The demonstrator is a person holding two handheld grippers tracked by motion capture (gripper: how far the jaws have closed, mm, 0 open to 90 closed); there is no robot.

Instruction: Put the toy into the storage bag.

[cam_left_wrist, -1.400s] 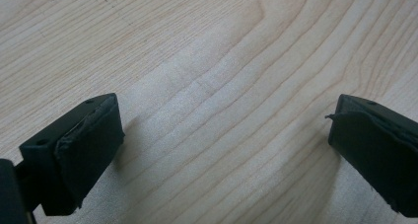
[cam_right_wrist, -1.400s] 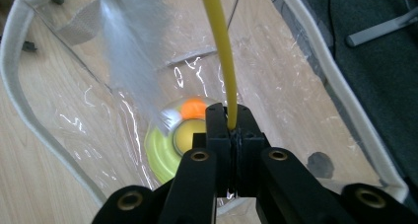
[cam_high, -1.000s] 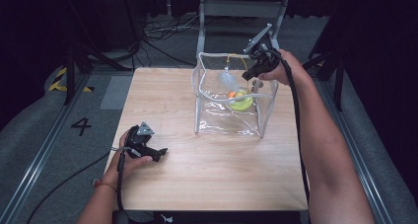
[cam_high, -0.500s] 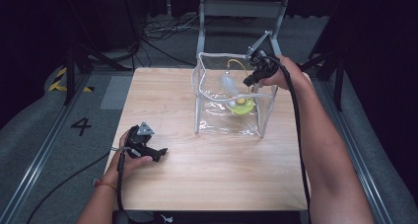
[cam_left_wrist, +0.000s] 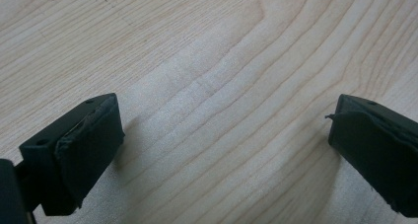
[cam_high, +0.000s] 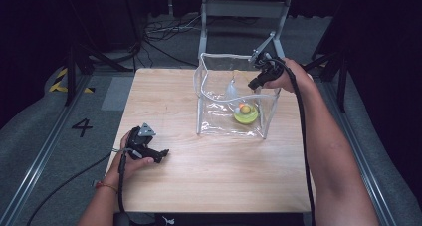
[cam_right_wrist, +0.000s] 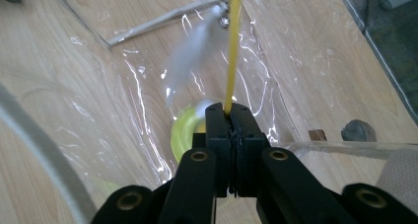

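Observation:
A clear plastic bag (cam_high: pixel 205 102) stands open on the wooden table (cam_high: pixel 214 171). Inside it lie a yellow-green dish (cam_high: pixel 247 117) and a small orange ball (cam_high: pixel 243 108). My right gripper (cam_high: pixel 255 83) hovers over the bag's far right rim, shut on a thin yellow wand (cam_right_wrist: pixel 232 46). From the wand's end hang a white feather (cam_right_wrist: pixel 190 51) and a small bell (cam_right_wrist: pixel 224 20), which dangle inside the bag; the feather (cam_high: pixel 231 90) is blurred. The right gripper (cam_right_wrist: pixel 229 113) has its jaws pressed together on the wand. My left gripper (cam_high: pixel 161 154) rests on the table at the near left, its jaws (cam_left_wrist: pixel 222 135) wide apart over bare wood.
A grey metal frame (cam_high: pixel 244 9) stands just beyond the table's far edge, with cables (cam_high: pixel 159 29) on the floor behind. A floor marking "4" (cam_high: pixel 82 127) and a rail (cam_high: pixel 35 171) lie to the left. Bare wood spreads between the bag and the front edge.
My right gripper has come down and slightly nearer with the wand, bringing the feather lower into the bag. The left gripper has stayed put.

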